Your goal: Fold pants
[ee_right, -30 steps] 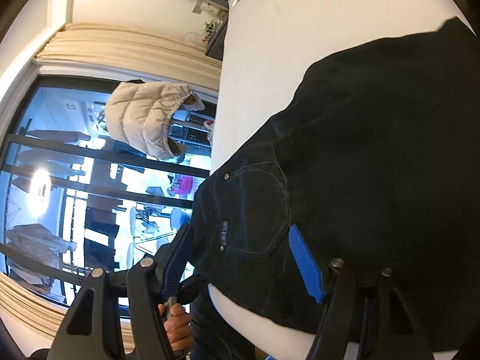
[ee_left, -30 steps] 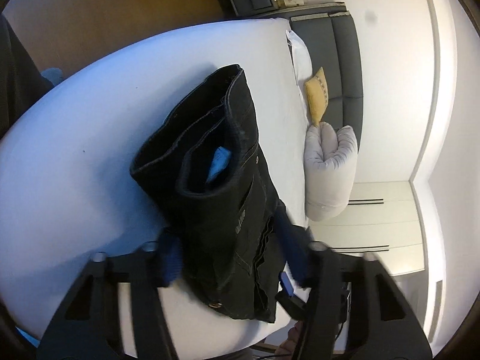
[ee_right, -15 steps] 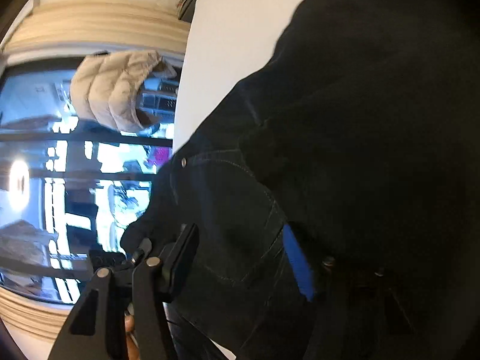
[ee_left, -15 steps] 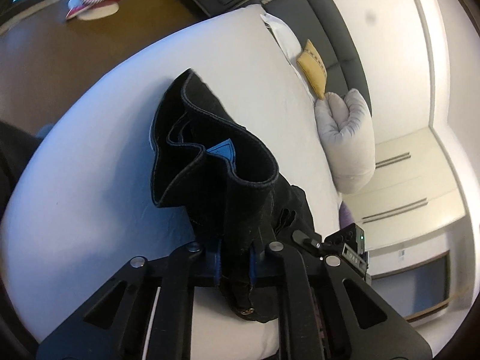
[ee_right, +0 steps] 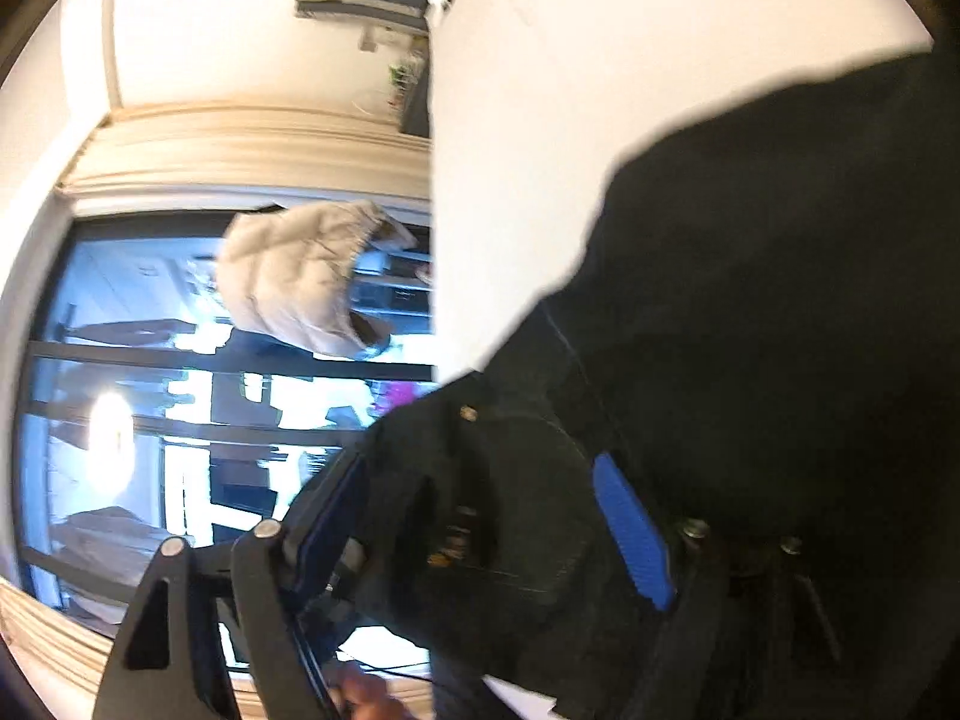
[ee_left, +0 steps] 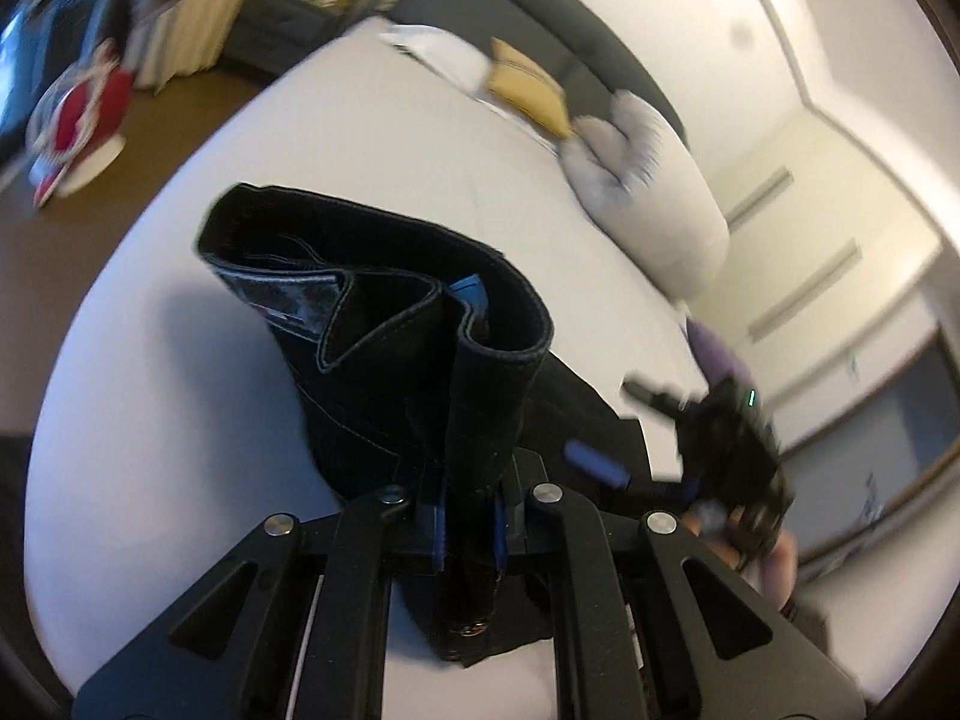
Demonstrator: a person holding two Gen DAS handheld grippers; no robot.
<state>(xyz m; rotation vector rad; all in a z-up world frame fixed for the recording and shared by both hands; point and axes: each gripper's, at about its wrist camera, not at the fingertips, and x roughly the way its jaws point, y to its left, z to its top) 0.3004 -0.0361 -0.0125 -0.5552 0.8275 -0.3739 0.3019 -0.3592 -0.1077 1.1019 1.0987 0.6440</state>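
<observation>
A second ago the left gripper (ee_left: 468, 531) stood wide around the pants (ee_left: 384, 360); now its jaws are pinched tight on a bunched fold at the waistband, and the cloth stands up off the bed (ee_left: 180, 420) as a raised loop where it earlier lay slumped. The right gripper (ee_right: 480, 534) has its jaws spreading wider again, with dark denim lying between them but the pads not visibly pressing on it. This suggests one side of the waist is secured and lifting, while the other hand is re-seating for its own hold before the fold can be carried over. The pants lie near the bed's near edge on a plain white sheet. Beyond are pillows (ee_left: 648, 204), a dark headboard (ee_left: 540, 18), a window (ee_right: 180, 420) and pale curtains.
</observation>
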